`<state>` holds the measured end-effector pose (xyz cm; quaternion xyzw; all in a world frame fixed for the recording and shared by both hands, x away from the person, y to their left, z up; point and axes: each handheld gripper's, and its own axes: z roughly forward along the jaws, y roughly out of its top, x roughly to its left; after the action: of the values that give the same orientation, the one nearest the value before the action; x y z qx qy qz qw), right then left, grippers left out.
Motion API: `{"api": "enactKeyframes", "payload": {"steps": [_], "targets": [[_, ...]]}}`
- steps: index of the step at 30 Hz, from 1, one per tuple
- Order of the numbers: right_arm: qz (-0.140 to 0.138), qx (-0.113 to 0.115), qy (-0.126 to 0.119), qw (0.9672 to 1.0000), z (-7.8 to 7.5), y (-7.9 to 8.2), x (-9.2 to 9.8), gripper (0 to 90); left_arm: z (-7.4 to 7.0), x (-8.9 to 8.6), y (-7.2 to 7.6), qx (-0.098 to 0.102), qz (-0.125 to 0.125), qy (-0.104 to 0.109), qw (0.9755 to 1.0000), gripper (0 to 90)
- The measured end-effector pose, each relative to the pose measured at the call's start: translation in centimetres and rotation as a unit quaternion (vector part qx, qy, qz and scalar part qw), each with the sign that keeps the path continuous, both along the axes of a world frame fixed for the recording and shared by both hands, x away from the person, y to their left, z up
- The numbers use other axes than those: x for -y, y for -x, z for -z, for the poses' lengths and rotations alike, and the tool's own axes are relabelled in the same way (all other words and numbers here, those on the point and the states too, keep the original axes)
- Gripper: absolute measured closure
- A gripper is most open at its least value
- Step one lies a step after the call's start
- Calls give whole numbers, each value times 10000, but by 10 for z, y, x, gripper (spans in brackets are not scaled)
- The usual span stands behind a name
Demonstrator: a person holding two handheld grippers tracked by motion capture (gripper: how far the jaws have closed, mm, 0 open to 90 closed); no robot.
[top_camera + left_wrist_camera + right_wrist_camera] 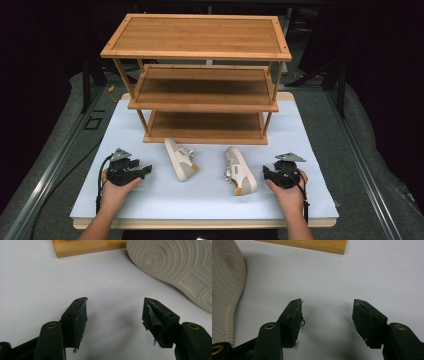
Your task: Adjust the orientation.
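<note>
Two pale shoes lie on their sides on the white table top (pixel 210 195), in front of a three-tier wooden rack (pixel 200 75). The left shoe (pixel 181 159) shows its ribbed sole (pixel 175 267) in the left gripper view. The right shoe (pixel 239 170) shows its sole (pixel 225 287) at the left of the right gripper view. My left gripper (pixel 145 171) (pixel 115 315) rests left of the left shoe, open and empty. To the right of the right shoe, my right gripper (pixel 266 173) (pixel 327 315) is open with nothing between its fingers.
The rack's bottom board (pixel 85 247) (pixel 312 245) lies just beyond both grippers. Bare table stretches between the shoes and the front edge. Grey floor and metal rails (pixel 60 155) flank the table.
</note>
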<state>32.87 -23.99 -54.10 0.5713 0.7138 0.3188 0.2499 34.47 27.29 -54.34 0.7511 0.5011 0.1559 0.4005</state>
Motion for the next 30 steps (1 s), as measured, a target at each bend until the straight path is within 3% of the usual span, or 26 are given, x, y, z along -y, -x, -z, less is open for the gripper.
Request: {"api": "enactKeyframes", "payload": {"steps": [2, 4, 6, 8, 13, 15, 18, 23, 30], "targets": [[-112, -11, -21, 9999, -2, 1, -2, 412, -3, 1, 0, 50, 0, 75, 10000, 363], [-231, 3, -5, 9997, -3, 2, -5, 412, -6, 2, 1, 122, -4, -29, 9999, 354], [-187, 72, 98, 9998, -5, 5, -7, 415, -8, 6, 4, 233, -29, -81, 9997, 332], [-207, 105, 66, 9997, -7, 6, -7, 420, -10, 9, 7, 302, 4, -186, 9994, 311], [-296, 117, -87, 9995, -12, 10, -8, 411, -16, 12, 12, 433, 130, -170, 9988, 285], [-257, 189, -44, 9995, -12, 10, -9, 407, -20, 13, 13, 508, 202, -202, 9983, 290], [-310, 119, -50, 9994, -13, 10, -10, 392, -23, 16, 12, 443, 305, -95, 9985, 342], [-254, 95, -260, 9993, -12, 10, -9, 382, -25, 23, 13, 298, 390, -185, 9986, 408], [-330, 147, -341, 9988, -16, 14, -11, 395, -32, 31, 18, 409, 531, -181, 9976, 420]]}}
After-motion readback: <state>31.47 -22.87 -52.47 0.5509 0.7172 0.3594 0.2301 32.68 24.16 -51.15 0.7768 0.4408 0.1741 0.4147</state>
